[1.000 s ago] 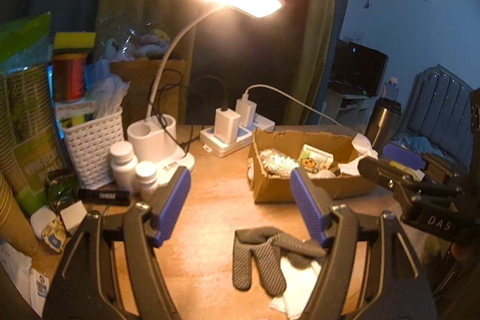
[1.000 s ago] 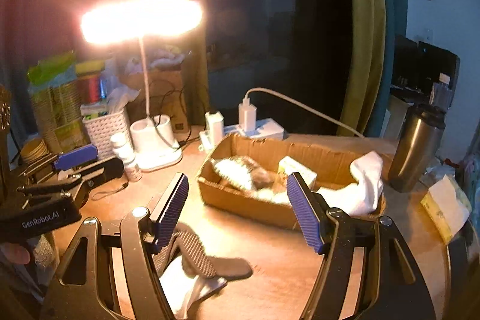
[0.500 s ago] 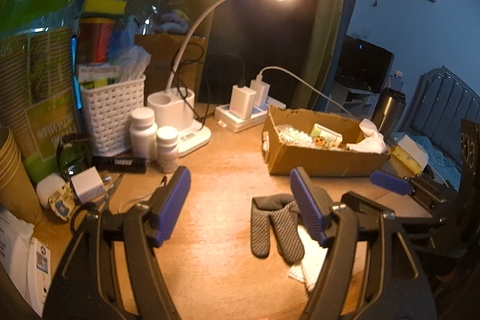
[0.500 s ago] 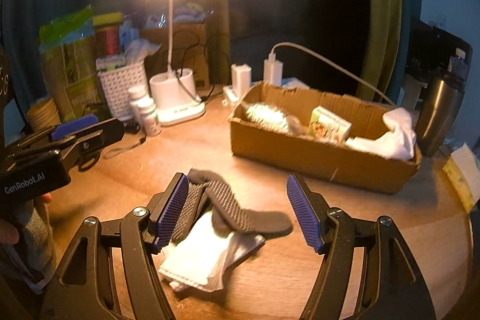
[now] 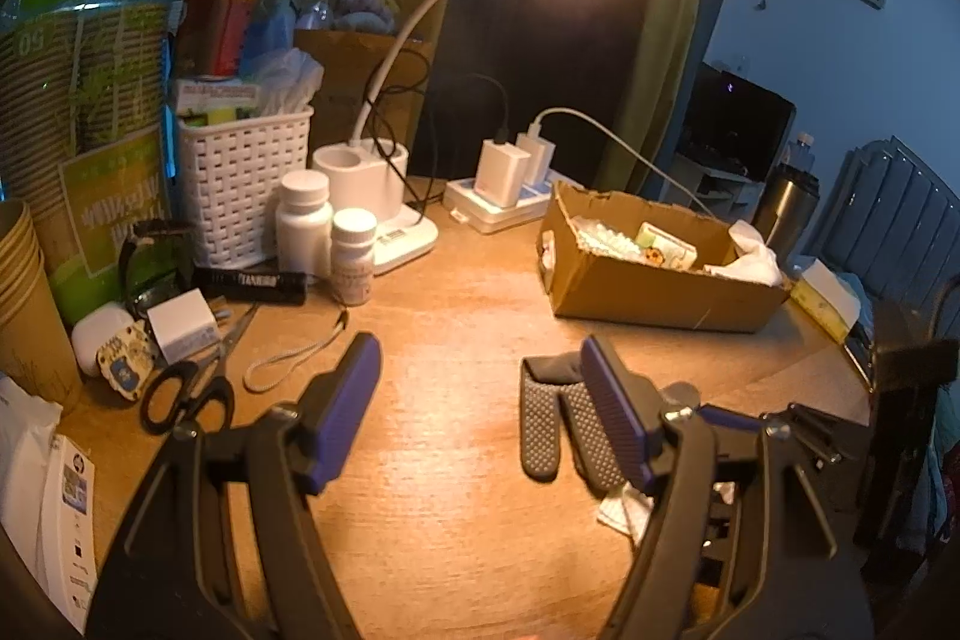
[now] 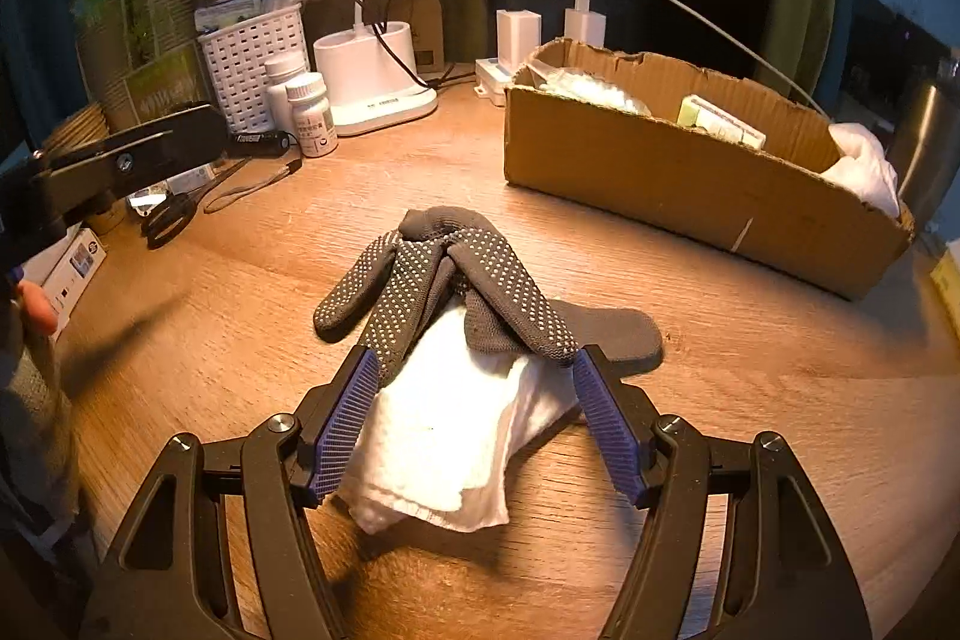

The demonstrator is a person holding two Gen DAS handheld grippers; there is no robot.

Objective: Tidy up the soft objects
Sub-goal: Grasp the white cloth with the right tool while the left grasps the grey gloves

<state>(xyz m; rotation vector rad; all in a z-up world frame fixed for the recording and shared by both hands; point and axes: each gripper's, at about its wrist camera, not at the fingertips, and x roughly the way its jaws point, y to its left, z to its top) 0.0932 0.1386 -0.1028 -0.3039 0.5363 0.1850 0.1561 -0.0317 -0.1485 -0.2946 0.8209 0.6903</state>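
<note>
**A:** What's nearest you?

**B:** My right tool (image 6: 474, 415), spread wide, straddling a folded white cloth (image 6: 444, 436) on the worktop (image 6: 750, 400). A dotted grey glove (image 6: 444, 280) lies draped over the cloth's far end.

**A:** How will they handle?

**B:** I judge both light and limp, so they'd sag and could slide apart. I'd pinch where the glove overlaps the cloth, gathering both layers; the rubber dots should give grip.

**A:** And your left tool?

**B:** The left tool (image 5: 480, 400) is spread too, empty, hovering beside the pile.

**A:** Beyond that?

**B:** A cardboard box (image 6: 690, 172) already holding white soft things – probably the destination.
</note>
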